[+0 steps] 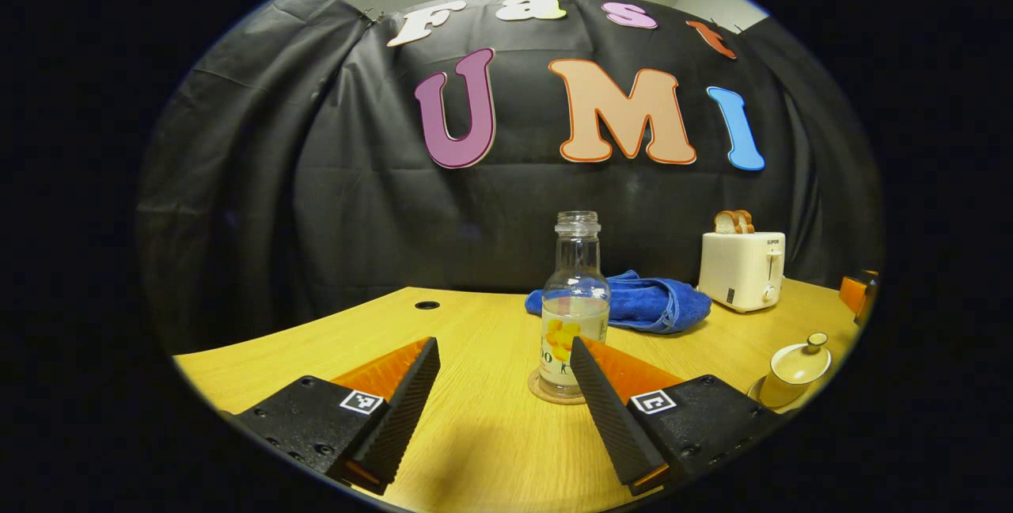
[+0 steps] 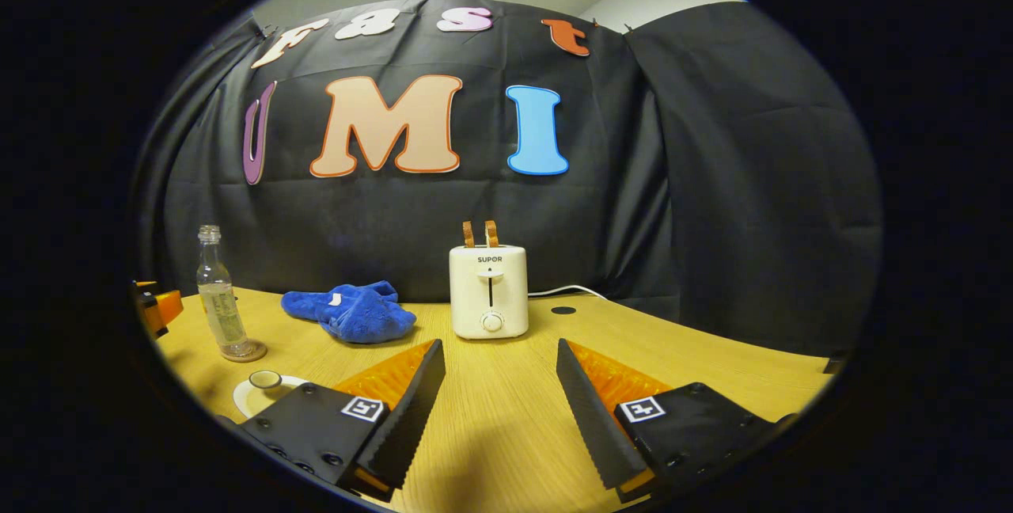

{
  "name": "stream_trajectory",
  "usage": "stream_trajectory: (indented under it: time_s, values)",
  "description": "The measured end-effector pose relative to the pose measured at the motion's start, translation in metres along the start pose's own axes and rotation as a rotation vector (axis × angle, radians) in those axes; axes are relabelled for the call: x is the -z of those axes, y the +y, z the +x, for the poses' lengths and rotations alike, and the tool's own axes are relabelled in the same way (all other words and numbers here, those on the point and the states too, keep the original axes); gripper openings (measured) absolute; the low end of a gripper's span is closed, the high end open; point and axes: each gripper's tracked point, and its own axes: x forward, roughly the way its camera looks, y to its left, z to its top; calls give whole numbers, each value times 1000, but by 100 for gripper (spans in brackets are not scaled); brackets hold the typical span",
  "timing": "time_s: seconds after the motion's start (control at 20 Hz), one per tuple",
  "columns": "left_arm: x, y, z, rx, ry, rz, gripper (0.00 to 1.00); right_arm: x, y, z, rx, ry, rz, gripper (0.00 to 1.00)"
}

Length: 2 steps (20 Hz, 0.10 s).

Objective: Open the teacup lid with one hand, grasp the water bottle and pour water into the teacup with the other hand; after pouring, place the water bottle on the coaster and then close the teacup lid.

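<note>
A clear glass water bottle (image 1: 574,307) without a cap stands upright on a round coaster (image 1: 554,397), partly filled, with a yellow label. My left gripper (image 1: 502,406) is open just in front of it, its right finger overlapping the bottle's base. The cream teacup (image 1: 794,370) with its lid on sits at the right on a saucer. In the right gripper view the bottle (image 2: 219,299) and coaster (image 2: 244,352) stand far left, and the teacup lid (image 2: 264,380) peeks out behind my left finger. My right gripper (image 2: 500,406) is open above bare table.
A blue cloth (image 1: 645,303) (image 2: 352,311) lies behind the bottle. A white toaster (image 1: 742,269) (image 2: 488,291) holding bread slices stands at the back with its cord. The other gripper (image 2: 157,307) shows at the far left edge. The wooden table (image 1: 491,450) has a cable hole (image 1: 426,305).
</note>
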Motion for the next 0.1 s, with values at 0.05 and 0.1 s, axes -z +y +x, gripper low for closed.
stream_trajectory:
  time_s: [0.05, 0.1]
  values:
    - [1, 0, -1, 1, 2, -1, 97, 0, 1, 0, -3, 0, 0, 88]
    - [1, 0, -2, 1, 0, -2, 97, 0, 1, -1, -8, 0, 0, 88]
